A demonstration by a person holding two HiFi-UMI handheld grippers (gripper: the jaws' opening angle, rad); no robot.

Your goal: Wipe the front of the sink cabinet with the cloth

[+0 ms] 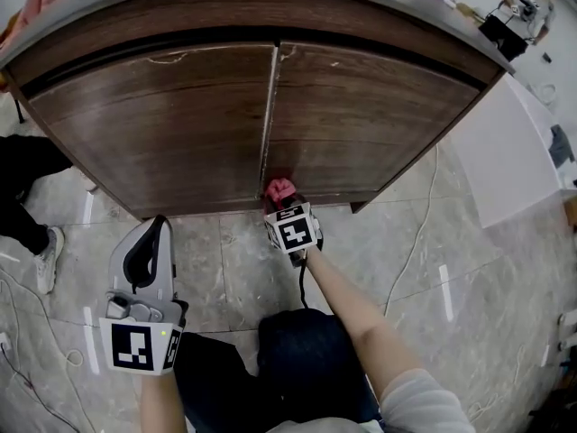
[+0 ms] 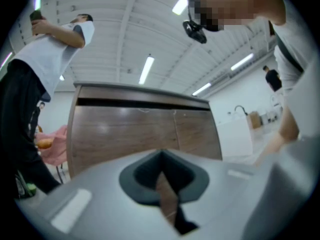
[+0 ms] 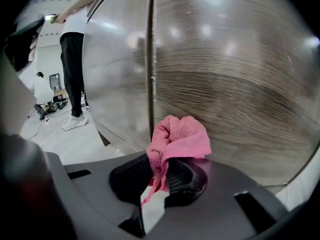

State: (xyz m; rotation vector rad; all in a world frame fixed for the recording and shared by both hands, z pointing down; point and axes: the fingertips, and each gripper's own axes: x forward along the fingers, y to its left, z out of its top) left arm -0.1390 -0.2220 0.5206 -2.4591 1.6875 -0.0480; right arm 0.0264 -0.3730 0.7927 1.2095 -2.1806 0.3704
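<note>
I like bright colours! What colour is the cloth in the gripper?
Pink. The cloth shows best in the right gripper view.

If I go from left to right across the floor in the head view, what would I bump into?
A person's shoe → the left claw, shut with nothing in it → the right claw pinching the pink cloth → a white panel.
</note>
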